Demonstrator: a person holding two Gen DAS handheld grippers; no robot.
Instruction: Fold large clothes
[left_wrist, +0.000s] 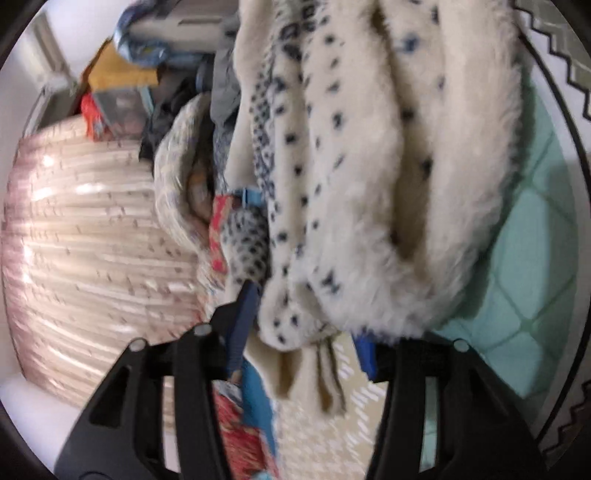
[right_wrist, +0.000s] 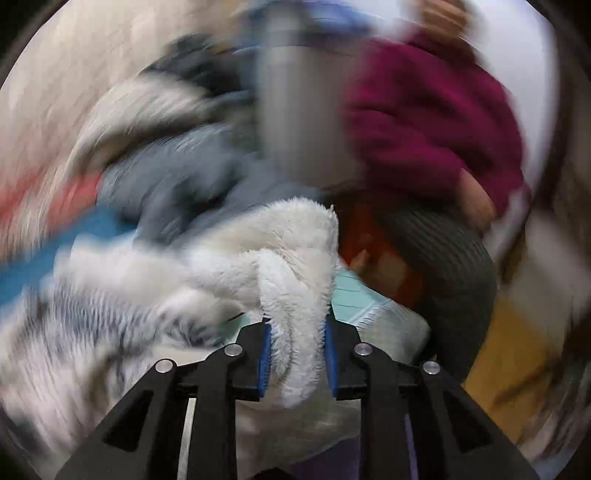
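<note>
A fleecy white garment (right_wrist: 295, 295) with dark blue specks hangs bunched between 2 hand-held claws above a bed with a mint quilted cover (left_wrist: 532, 266). The right claw (right_wrist: 297, 358) is clenched on a thick fold of the fleece, both blue pads (right_wrist: 264, 358) pressed into the pile. The left claw (left_wrist: 301, 332) has fabric lying between its blue pads (left_wrist: 242, 321); whether they pinch it cannot be told through the blur. To fold it well, the likely need is to draw both claws apart until an edge pulls straight, then lay the garment flat on the bed before doubling it over. Only the left wrist view shows the speckled pattern, the quilt and a shiny striped bedspread (left_wrist: 92, 240) alongside. Only the right wrist view shows a seated person in a maroon top (right_wrist: 436, 140) beyond a blurred heap of other clothes (right_wrist: 166, 181).
</note>
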